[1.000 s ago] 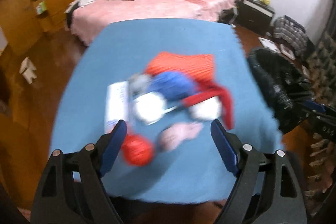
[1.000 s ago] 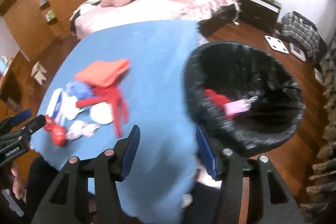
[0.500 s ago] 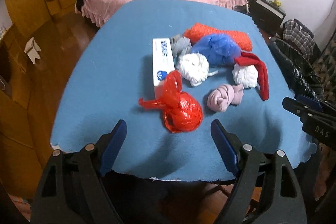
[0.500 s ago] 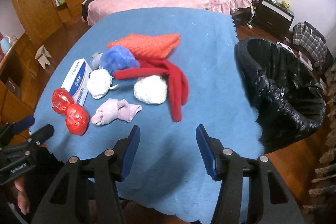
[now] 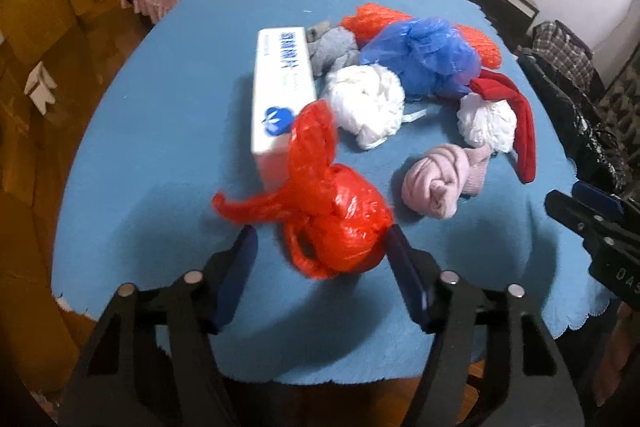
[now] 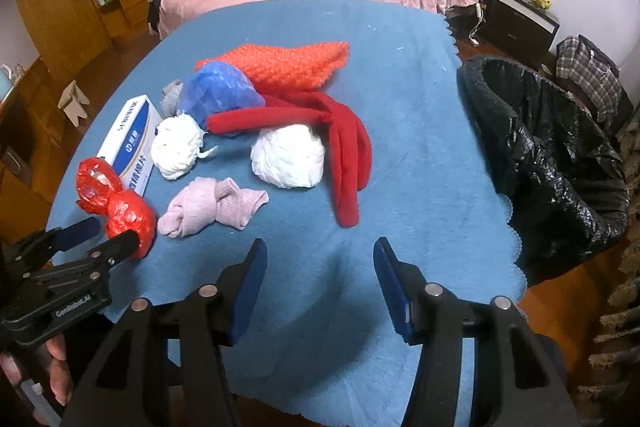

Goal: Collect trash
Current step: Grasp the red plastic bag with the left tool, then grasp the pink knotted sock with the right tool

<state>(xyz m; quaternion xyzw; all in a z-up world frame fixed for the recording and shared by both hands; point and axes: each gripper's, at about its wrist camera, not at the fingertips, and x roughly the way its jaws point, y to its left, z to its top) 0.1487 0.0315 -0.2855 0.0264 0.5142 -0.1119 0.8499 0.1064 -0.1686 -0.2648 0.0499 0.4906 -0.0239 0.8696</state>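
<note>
Fingers of the left gripper, just closing, flank the red bag untouched; right gripper fingers gape empty. Only its view shows the bin whole.

I saw a desk under blue cloth. On it lay a red knotted bag, white box, two white wads, pink sock, blue bag, red cloth, orange netting.
</note>
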